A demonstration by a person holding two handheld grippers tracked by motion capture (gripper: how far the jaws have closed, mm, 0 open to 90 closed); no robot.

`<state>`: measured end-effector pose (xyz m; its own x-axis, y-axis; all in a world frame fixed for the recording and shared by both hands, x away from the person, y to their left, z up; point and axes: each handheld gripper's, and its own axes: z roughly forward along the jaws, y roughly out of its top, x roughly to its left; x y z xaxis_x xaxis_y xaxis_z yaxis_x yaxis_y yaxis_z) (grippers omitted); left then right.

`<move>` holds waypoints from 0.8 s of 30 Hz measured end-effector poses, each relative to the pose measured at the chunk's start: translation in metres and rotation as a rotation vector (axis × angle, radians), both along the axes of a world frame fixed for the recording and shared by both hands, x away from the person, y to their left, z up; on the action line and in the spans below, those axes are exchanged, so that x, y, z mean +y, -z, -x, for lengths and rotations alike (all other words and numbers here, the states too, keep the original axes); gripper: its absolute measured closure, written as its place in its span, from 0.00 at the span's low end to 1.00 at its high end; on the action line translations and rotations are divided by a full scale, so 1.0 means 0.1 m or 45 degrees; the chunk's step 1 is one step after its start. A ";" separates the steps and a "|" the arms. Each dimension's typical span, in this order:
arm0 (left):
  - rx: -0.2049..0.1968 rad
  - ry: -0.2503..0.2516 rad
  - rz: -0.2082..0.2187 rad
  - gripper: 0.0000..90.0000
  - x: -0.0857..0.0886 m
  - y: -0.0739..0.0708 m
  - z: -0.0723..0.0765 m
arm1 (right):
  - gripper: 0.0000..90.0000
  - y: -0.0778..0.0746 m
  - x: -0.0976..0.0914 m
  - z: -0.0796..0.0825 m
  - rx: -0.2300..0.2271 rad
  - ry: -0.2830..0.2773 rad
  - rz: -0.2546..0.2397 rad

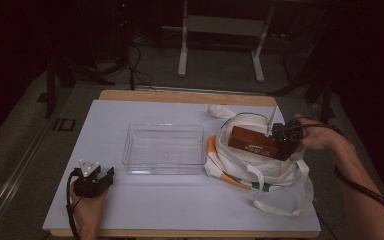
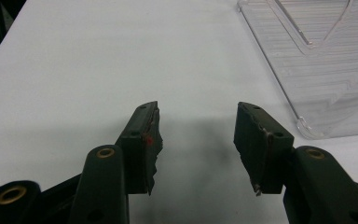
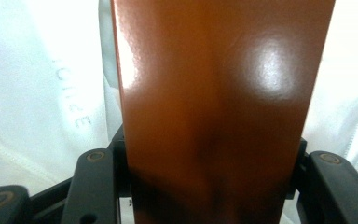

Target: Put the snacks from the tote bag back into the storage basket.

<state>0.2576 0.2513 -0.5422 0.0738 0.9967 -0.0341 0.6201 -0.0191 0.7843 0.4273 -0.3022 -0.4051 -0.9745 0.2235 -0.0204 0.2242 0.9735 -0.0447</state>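
Note:
A brown box (image 1: 254, 142) with pale print on its side hangs over the mouth of a white cloth bag (image 1: 260, 165) at the right of the table. My right gripper (image 1: 284, 143) is shut on the box's right end. In the right gripper view the glossy brown box (image 3: 214, 102) runs up between the jaws, with white bag cloth (image 3: 42, 98) on both sides. My left gripper (image 1: 100, 176) rests near the front left of the table, open with nothing between its fingers (image 2: 144, 140). A clear plastic tub (image 1: 164, 149) stands mid-table, and its near corner (image 2: 307, 126) lies just right of the left gripper.
The white table top (image 1: 180, 200) sits on a wooden board whose edge shows at the back (image 1: 180, 96). The bag's long handles (image 1: 280, 202) trail toward the front right. Beyond the table are a dark floor, cables and a white desk frame (image 1: 220, 45).

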 end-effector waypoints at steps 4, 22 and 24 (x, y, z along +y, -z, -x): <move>-0.001 0.001 -0.002 0.57 0.00 0.00 0.00 | 0.48 -0.07 0.03 0.01 -0.008 -0.011 -0.014; -0.002 -0.001 0.000 0.57 0.00 0.00 0.00 | 0.48 -0.24 0.11 0.02 -0.028 -0.028 -0.033; -0.002 -0.001 -0.001 0.57 0.00 0.00 0.00 | 0.49 -0.26 0.13 0.02 -0.029 -0.032 -0.037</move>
